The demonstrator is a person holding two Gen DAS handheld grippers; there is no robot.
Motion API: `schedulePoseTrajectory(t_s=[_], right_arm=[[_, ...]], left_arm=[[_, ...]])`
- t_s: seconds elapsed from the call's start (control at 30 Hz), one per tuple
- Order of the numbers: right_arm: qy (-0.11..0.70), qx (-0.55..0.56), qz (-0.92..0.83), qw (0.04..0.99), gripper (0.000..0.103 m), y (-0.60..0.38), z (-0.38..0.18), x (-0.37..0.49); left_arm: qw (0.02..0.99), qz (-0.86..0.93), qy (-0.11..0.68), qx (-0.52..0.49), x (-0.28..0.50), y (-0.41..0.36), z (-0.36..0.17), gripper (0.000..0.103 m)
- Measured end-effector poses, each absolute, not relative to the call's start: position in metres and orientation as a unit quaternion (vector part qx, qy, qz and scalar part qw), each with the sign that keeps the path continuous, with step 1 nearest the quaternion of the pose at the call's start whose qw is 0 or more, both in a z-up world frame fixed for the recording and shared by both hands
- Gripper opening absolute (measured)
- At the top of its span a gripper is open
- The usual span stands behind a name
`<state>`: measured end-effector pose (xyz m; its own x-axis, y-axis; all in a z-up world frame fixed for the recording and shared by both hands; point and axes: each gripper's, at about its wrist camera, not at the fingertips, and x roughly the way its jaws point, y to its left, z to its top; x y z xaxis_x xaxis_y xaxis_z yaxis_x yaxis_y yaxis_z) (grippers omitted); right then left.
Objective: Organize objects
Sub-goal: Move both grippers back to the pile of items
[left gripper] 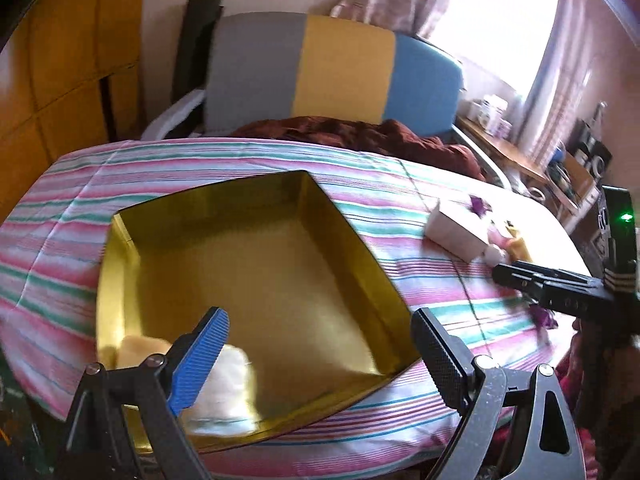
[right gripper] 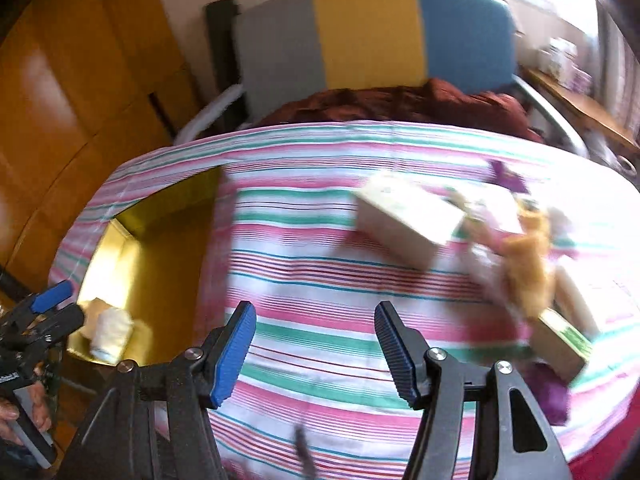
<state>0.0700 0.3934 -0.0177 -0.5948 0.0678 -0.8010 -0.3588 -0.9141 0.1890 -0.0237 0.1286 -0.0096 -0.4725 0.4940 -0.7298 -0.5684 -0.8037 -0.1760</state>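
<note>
Fingers [right gripper: 240,344] apart, empty; cream box [right gripper: 404,220] lies diagonal on striped sheet [right gripper: 320,272].

A bed in a striped sheet [left gripper: 240,160] has a grey, yellow and blue headboard [left gripper: 332,72]. Wooden wardrobe doors [left gripper: 60,60] stand beside it. Daylight floods a curtained window [left gripper: 496,12].

Bedsheet [right gripper: 320,248] striped pink, white, teal, thin red lines. Box [left gripper: 256,256] shiny gold inside. Soft item [right gripper: 108,332] in box cream-white. Headboard [left gripper: 332,72] grey, yellow, blue blocks. Blanket [left gripper: 360,136] maroon. Carton [right gripper: 404,216] pale cream. Plush toy [right gripper: 528,264] orange-tan. Wardrobe [left gripper: 60,60] orange-brown wood.
</note>
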Motion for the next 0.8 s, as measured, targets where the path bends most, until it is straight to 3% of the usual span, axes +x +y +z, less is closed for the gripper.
schedulePoseTrajectory(t_s=[0.57,0.8], right_arm=[[0.308,-0.362,0.841,0.258,0.063,0.536,-0.021,0.149],[0.332,-0.315,0.846,0.273,0.064,0.555,-0.024,0.160]], left_arm=[[0.435,0.764,0.071,-0.471,-0.025,0.295,-0.005,0.093],[0.411,0.729,0.033,-0.546,-0.055,0.367,-0.037,0.093]])
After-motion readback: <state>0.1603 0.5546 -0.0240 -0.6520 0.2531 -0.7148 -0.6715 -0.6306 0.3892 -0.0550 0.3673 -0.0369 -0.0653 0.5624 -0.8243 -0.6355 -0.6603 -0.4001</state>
